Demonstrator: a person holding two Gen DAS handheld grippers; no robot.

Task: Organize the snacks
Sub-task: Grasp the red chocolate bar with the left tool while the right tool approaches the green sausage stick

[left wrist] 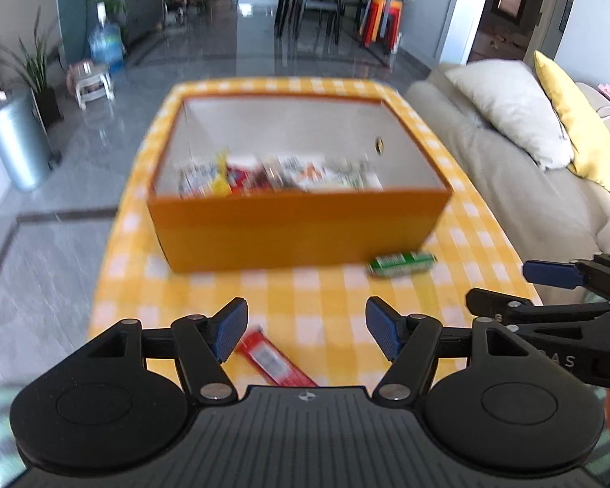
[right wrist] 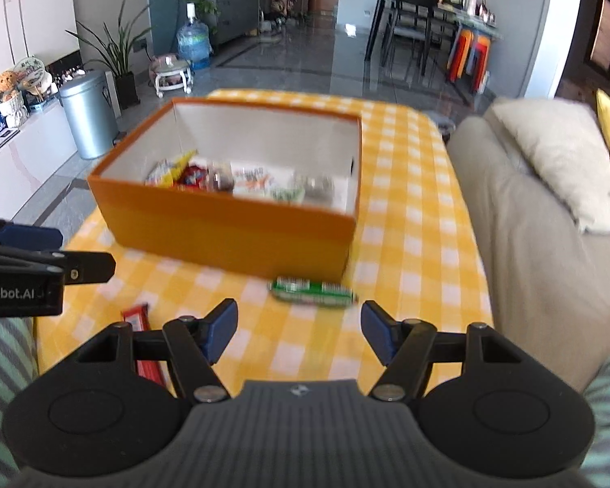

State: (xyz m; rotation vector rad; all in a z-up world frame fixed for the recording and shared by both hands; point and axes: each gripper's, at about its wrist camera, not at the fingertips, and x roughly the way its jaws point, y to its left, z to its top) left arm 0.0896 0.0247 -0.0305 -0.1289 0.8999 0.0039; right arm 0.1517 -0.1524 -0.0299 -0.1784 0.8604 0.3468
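Note:
An orange box stands on the yellow checked table and holds several snack packets. A red snack bar lies on the table near its front edge, just under my left gripper, which is open and empty. A green snack packet lies in front of the box's right corner. My right gripper is open and empty, just short of the green packet.
A beige sofa with white and yellow cushions runs along the table's right side. A metal bin, plants and a water bottle stand on the floor to the left. Dining chairs stand far behind.

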